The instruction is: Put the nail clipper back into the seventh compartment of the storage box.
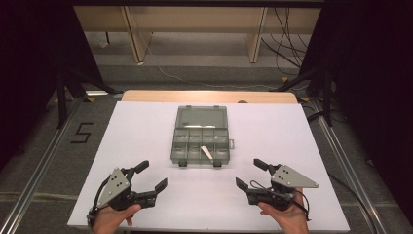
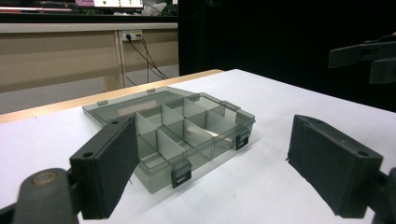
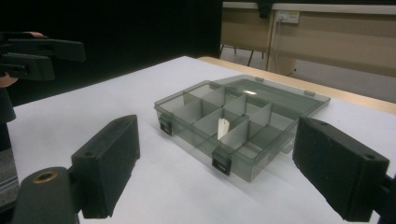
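A smoky clear organizer box (image 1: 199, 162) lies open in the middle of the white table top, its lid (image 1: 202, 117) folded flat toward the far side. One small white piece (image 1: 207, 152) stands in a front compartment, seen also as the white piece (image 3: 223, 128) in the right gripper view. My left gripper (image 1: 152, 176) rests near the front left, open and empty, pointing at the box (image 2: 205, 156). My right gripper (image 1: 250, 174) mirrors it at the front right, open with nothing between its pads, facing the box (image 3: 196, 142). Both are short of the box.
A wooden table edge (image 1: 209, 96) shows beyond the white sheet. On the floor to the left is a black "5" mark (image 1: 82, 132), with metal rails on both sides. Dark stands and cables are at the back. White surface surrounds the box.
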Tool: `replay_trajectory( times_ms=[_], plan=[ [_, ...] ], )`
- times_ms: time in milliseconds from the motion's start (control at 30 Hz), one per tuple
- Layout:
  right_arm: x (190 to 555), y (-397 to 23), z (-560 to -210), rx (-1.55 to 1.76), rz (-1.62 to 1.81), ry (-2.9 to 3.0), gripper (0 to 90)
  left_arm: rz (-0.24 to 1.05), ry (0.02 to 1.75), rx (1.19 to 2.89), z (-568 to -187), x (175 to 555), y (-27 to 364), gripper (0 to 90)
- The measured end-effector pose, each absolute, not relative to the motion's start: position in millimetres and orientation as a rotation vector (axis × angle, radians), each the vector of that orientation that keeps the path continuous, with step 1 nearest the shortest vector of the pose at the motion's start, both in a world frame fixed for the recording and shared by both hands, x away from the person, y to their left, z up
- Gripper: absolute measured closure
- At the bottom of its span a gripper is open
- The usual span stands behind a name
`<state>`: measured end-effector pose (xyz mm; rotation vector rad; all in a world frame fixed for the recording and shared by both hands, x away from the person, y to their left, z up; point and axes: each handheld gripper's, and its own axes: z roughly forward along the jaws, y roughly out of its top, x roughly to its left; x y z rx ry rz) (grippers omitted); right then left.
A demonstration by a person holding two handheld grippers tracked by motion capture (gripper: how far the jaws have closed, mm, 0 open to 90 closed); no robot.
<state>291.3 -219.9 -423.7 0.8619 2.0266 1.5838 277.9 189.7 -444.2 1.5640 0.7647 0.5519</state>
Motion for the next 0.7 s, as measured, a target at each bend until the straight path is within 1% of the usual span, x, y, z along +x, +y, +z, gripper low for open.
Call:
replay_trajectory(
  times_ms=[700],
  plan=[
    [293.6,-221.3,-424.1,0.85,1.575,2.051,16.0,0.553,0.767,1.562,-444.1,278.3,189.8,15.8]
  ],
)
